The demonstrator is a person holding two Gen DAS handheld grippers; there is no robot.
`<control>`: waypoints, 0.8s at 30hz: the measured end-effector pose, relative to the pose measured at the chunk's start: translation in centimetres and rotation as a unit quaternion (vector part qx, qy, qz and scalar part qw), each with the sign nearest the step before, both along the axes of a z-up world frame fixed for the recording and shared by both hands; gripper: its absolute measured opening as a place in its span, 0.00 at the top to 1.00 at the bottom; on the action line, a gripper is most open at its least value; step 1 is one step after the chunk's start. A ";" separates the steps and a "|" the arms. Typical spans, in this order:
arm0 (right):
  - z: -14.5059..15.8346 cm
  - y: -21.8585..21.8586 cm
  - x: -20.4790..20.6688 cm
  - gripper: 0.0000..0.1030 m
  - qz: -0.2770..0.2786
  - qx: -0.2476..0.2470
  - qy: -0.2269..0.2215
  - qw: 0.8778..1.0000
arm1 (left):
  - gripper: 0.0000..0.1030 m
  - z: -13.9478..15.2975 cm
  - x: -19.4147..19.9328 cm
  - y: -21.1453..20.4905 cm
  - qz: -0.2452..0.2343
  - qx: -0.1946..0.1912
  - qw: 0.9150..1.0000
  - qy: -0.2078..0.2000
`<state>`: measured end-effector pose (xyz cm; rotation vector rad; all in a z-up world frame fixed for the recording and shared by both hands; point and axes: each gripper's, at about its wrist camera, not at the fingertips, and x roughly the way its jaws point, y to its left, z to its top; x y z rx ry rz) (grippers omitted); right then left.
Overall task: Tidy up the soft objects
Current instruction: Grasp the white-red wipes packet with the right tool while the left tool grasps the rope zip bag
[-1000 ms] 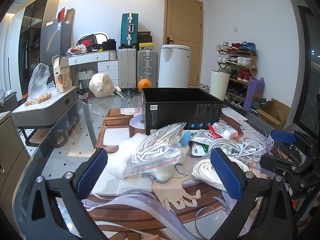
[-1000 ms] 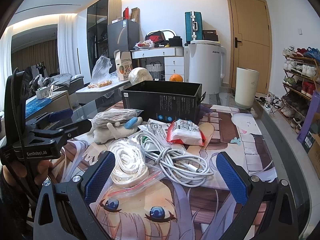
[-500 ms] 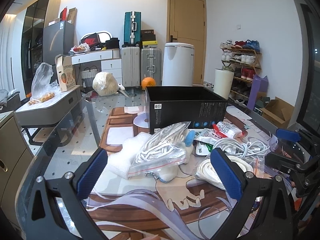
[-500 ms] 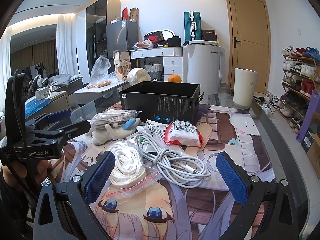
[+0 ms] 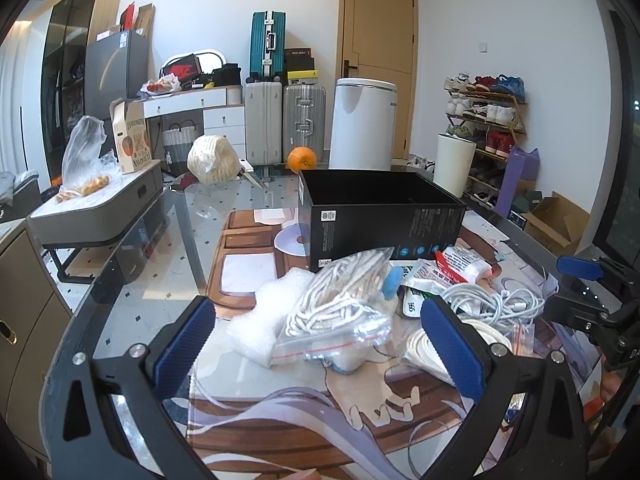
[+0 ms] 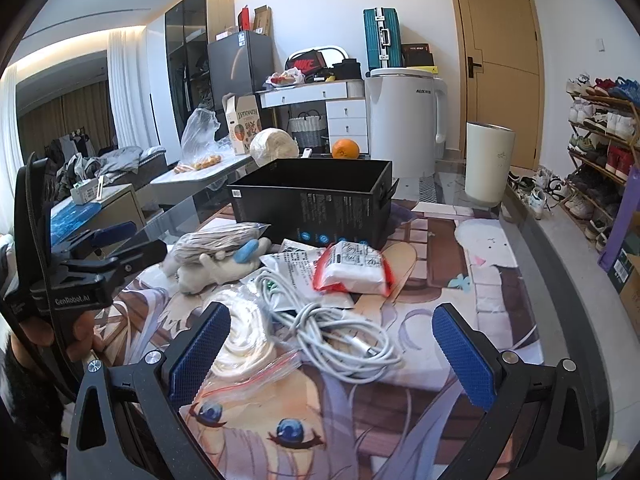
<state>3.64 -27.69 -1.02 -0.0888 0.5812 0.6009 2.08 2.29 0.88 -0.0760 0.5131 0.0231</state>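
A black open box (image 5: 384, 216) stands mid-table, with soft clutter in front of it. My left gripper (image 5: 318, 332) is open and empty, hovering just before a zip bag of white rope (image 5: 340, 308) that lies on a white plush toy (image 6: 216, 268) next to white bubble wrap (image 5: 272, 312). My right gripper (image 6: 332, 340) is open and empty over a bundle of white cable (image 6: 344, 332). A second bagged rope coil (image 6: 240, 340) lies by its left finger. Nearer the box (image 6: 316, 204) sits a red-and-white packet (image 6: 352, 268).
The glass table carries a printed mat (image 6: 480, 280). An orange (image 5: 302, 158) and a wrapped round bundle (image 5: 212, 158) lie behind the box. A person's hand holds the left gripper (image 6: 104, 248). Suitcases, a white appliance and a shoe rack stand beyond the table.
Both grippers have drifted only slightly, with the left view turning a little. The objects on the table have not moved and both grippers remain open.
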 end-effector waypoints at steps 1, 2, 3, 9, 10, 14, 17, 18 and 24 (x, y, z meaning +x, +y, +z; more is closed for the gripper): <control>0.1 0.0 0.2 0.00 0.001 -0.004 0.000 1.000 | 0.00 0.1 0.2 0.1 -0.002 -0.005 1.000 0.004; 0.2 0.1 0.3 0.00 0.001 -0.006 0.001 1.000 | 0.00 0.2 0.3 0.2 -0.004 -0.007 1.000 0.005; 0.4 0.1 0.6 0.00 -0.001 -0.011 0.003 1.000 | 0.00 0.3 0.4 0.2 -0.006 -0.010 1.000 0.004; 0.9 0.1 2.2 0.00 -0.007 -0.023 0.021 0.999 | 0.00 1.0 1.2 -0.1 -0.013 -0.001 1.000 0.005; 0.9 0.1 2.3 0.00 -0.007 -0.024 0.022 0.999 | 0.00 1.0 1.4 -0.1 -0.014 -0.001 1.000 0.007; 1.2 0.5 3.4 0.00 -0.010 -0.040 0.028 0.999 | 0.00 0.9 2.5 0.3 -0.014 -0.009 0.999 0.028; 1.3 0.9 4.2 0.00 -0.009 -0.048 0.032 0.998 | 0.00 0.7 3.4 0.6 -0.020 -0.018 0.999 0.045; 1.3 1.0 4.5 0.00 -0.006 -0.050 0.037 0.998 | 0.00 0.6 3.6 0.7 -0.022 -0.021 0.998 0.049; 1.0 1.6 7.1 0.00 -0.003 -0.056 0.073 0.996 | 0.00 -0.2 4.9 1.0 -0.032 -0.041 0.996 0.072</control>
